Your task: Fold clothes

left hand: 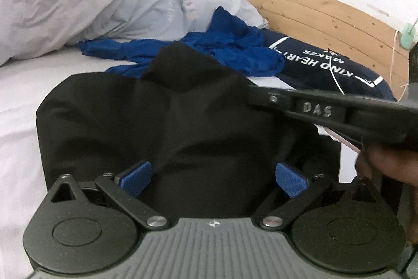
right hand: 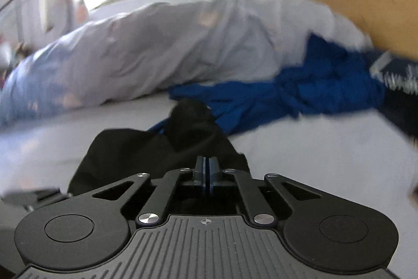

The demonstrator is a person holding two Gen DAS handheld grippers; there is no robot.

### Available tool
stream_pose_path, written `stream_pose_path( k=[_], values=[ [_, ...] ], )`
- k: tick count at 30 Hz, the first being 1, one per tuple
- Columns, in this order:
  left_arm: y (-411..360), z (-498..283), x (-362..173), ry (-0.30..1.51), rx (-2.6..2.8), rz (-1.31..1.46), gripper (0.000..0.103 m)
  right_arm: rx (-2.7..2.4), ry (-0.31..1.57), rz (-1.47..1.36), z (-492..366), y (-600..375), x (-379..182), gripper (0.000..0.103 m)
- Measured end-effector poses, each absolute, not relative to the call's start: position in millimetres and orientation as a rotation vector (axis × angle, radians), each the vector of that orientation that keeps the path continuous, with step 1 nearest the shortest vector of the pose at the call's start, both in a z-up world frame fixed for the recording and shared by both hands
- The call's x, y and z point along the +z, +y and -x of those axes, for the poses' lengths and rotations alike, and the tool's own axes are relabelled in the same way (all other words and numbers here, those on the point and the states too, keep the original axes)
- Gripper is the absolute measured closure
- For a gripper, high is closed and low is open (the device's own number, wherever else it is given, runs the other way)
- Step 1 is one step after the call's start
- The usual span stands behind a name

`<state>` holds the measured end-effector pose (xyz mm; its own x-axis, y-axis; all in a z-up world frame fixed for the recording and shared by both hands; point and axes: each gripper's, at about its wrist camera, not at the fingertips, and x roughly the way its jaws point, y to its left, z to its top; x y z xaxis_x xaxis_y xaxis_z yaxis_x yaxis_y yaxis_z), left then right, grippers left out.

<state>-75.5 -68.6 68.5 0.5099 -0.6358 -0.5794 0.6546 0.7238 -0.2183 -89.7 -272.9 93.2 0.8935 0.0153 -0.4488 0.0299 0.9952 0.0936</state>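
A black garment (left hand: 156, 122) lies on the white bed sheet (left hand: 21, 101), partly folded, with one corner lifted. My left gripper (left hand: 213, 178) is open, its blue pads (left hand: 135, 178) spread just above the garment's near edge. My right gripper (right hand: 206, 173) is shut on the black garment (right hand: 162, 145) and holds its edge up; in the left wrist view it (left hand: 250, 96) reaches in from the right, pinching the raised corner. A crumpled blue garment (left hand: 209, 51) lies behind the black one and also shows in the right wrist view (right hand: 300, 93).
A bunched pale grey duvet (left hand: 91, 4) fills the back left of the bed. A navy cloth with white lettering (left hand: 326, 67) lies at the back right against the wooden headboard (left hand: 326, 12). A hand (left hand: 386, 164) holds the right gripper.
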Motion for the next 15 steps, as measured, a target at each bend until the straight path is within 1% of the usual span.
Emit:
stream_pose_path(
  k=[4,6,8,9,11,12,14,15],
  values=[
    [-67.4,84.4,69.6,0.690,-0.787,-0.033,0.000,-0.021,0.563,-0.009,83.9,-261.6,81.4,0.100],
    [-61.4,86.9,72.2,0.681,-0.778,-0.011,0.000,-0.050,0.619,0.008,80.4,-260.8,75.7,0.103],
    [-53.0,88.4,76.6,0.672,-0.760,0.018,0.000,-0.068,0.635,0.009,81.9,-258.5,87.0,0.102],
    [-46.5,88.1,80.3,0.670,-0.746,0.042,0.000,-0.075,0.628,-0.002,83.9,-258.1,95.9,0.098],
    [-31.4,83.5,90.5,0.657,-0.715,0.108,0.000,-0.071,0.573,-0.044,87.3,-260.2,116.2,0.096],
    [-24.2,78.3,96.5,0.638,-0.689,0.146,0.000,-0.067,0.528,-0.064,87.6,-261.3,128.4,0.092],
    [-12.0,66.8,107.7,0.603,-0.630,0.219,0.000,-0.056,0.455,-0.102,82.6,-262.2,145.1,0.078],
    [-10.7,58.7,111.8,0.596,-0.591,0.251,0.000,-0.035,0.428,-0.110,76.6,-260.8,150.9,0.060]
  ],
)
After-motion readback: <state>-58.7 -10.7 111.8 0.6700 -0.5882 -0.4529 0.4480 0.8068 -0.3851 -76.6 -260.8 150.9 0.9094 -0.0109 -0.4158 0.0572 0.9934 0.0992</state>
